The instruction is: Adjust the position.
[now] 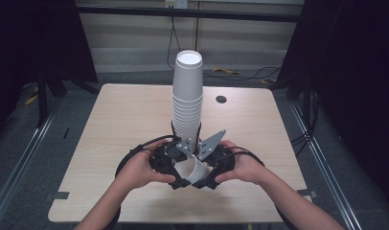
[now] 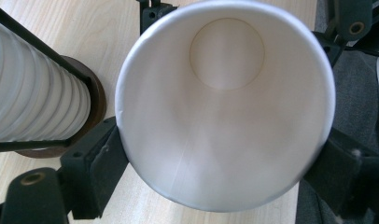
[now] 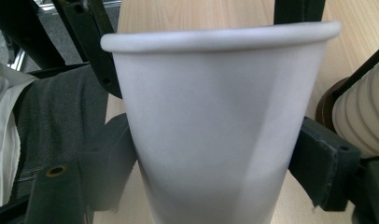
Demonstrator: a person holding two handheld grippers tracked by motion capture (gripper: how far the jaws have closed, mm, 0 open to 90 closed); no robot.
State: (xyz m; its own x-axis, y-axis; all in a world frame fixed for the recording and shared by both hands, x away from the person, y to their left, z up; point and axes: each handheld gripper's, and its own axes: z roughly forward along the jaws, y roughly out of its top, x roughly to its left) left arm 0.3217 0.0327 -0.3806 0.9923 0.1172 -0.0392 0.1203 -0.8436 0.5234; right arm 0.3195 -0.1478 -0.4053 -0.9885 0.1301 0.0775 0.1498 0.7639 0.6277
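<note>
High view: we have both grippers, left gripper (image 1: 179, 182) and right gripper (image 1: 198, 183), meeting on one paper cup (image 1: 196, 168) at the cup stack's (image 1: 187, 100) 6 o'clock. Left gripper view: jaws clamp the rim. Right gripper view: jaws seemingly squeeze the wall. Handover step; next, one side lets go.

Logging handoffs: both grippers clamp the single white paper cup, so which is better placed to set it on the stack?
Probably right gripper: it clamps the white paper cup's wall, while the left gripper faces its open mouth.

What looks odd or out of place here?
Little stands out. Both grippers, left and right, clamp one white paper cup, held tilted near the table edge. The cup stack stands upright; nothing is spilled or crushed.
</note>
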